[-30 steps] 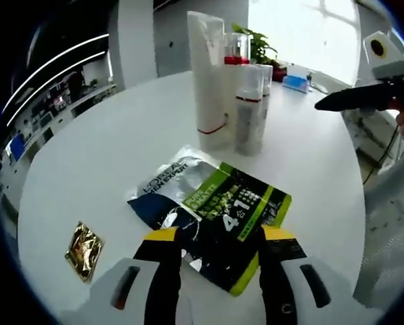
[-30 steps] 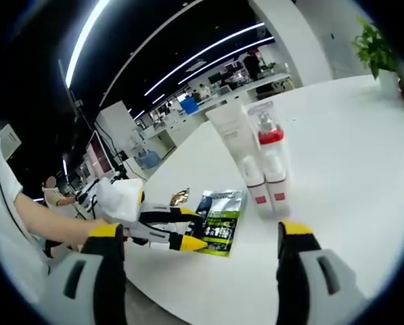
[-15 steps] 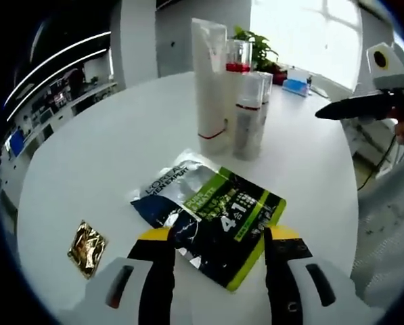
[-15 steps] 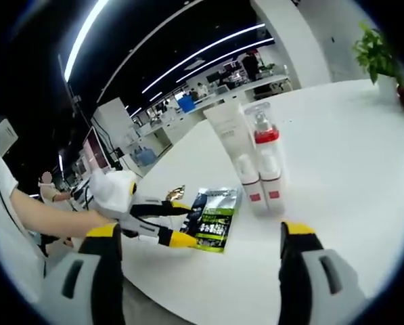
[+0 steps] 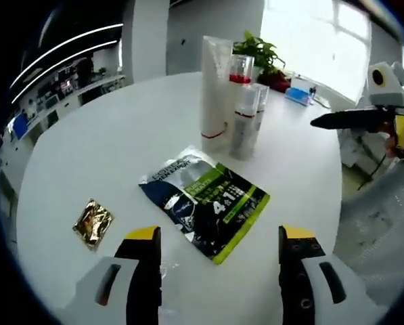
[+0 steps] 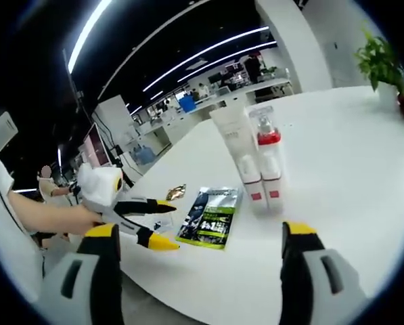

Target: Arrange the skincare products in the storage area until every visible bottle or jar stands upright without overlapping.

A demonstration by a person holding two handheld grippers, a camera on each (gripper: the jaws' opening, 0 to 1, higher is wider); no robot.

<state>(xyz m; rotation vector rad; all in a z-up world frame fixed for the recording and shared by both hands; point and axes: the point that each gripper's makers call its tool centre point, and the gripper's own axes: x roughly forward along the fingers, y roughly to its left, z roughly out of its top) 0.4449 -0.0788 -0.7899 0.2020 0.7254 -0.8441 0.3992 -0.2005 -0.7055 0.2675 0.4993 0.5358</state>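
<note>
You face a smooth, matt white table (image 5: 86, 149). On it lie a glossy, crinkled foil sachet (image 5: 204, 200) and a shiny gold foil packet (image 5: 93, 223). Behind stand a matt white plastic tube (image 5: 214, 91) and 2 semi-gloss plastic spray bottles (image 5: 245, 122).

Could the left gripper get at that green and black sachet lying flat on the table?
Probably yes. The left gripper is open, and the green and black sachet lies just ahead of its jaws on the white table with nothing between them.
</note>
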